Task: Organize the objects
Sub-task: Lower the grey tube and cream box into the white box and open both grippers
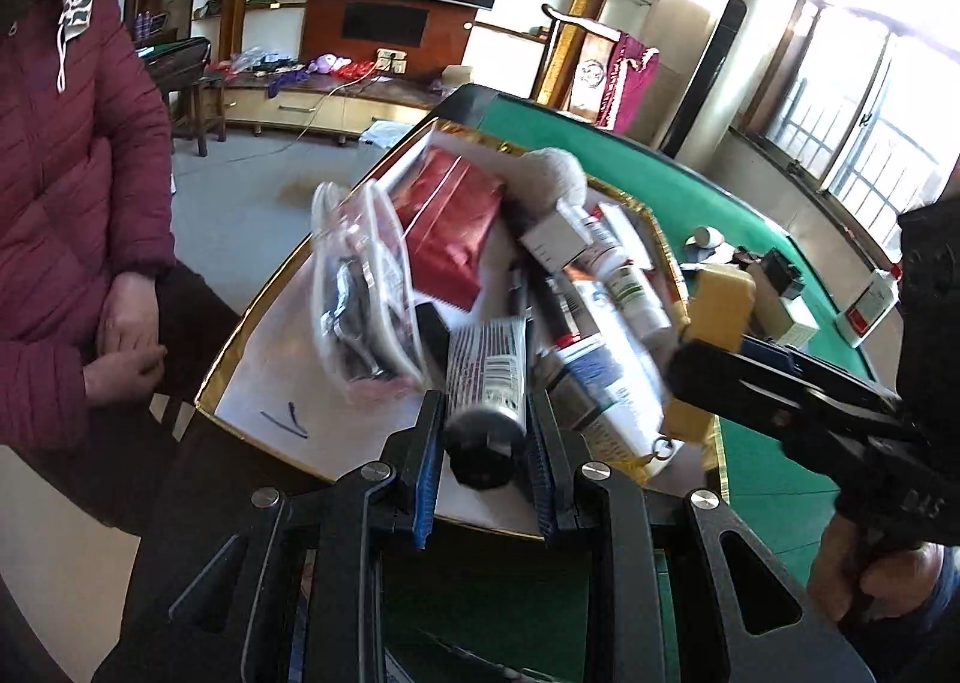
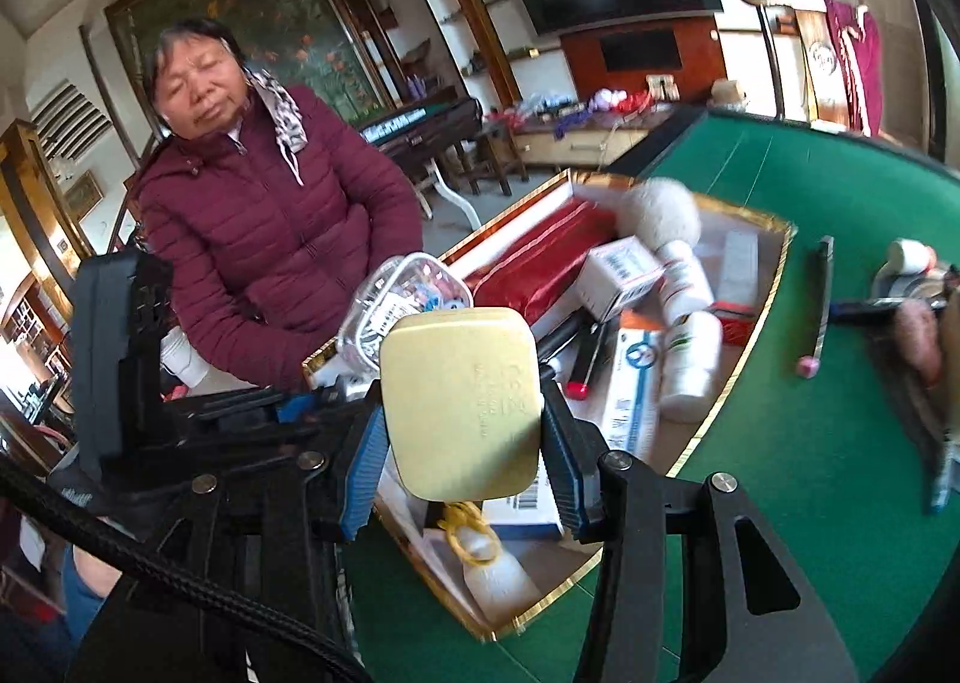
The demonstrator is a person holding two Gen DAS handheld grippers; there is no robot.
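Observation:
My left gripper (image 1: 486, 431) is shut on a black-capped tube with a barcode (image 1: 487, 383), held over the near end of a gold-rimmed white box (image 1: 252, 407). In the box lie a clear zip pouch (image 1: 360, 299), a red packet (image 1: 450, 221), a fluffy white puff (image 1: 552, 173) and several tubes and cartons. My right gripper (image 2: 462, 419) is shut on a flat yellow rounded case (image 2: 459, 401) above the same box (image 2: 738, 323). From the left wrist view the yellow case (image 1: 720, 305) hangs over the box's right rim.
The box rests on a green felt table (image 2: 810, 443). Loose items lie on the felt to the right: a black strip (image 2: 822, 293), a white carton (image 1: 867, 305) and small jars. A person in a maroon jacket (image 2: 270, 239) stands close by the box's far side.

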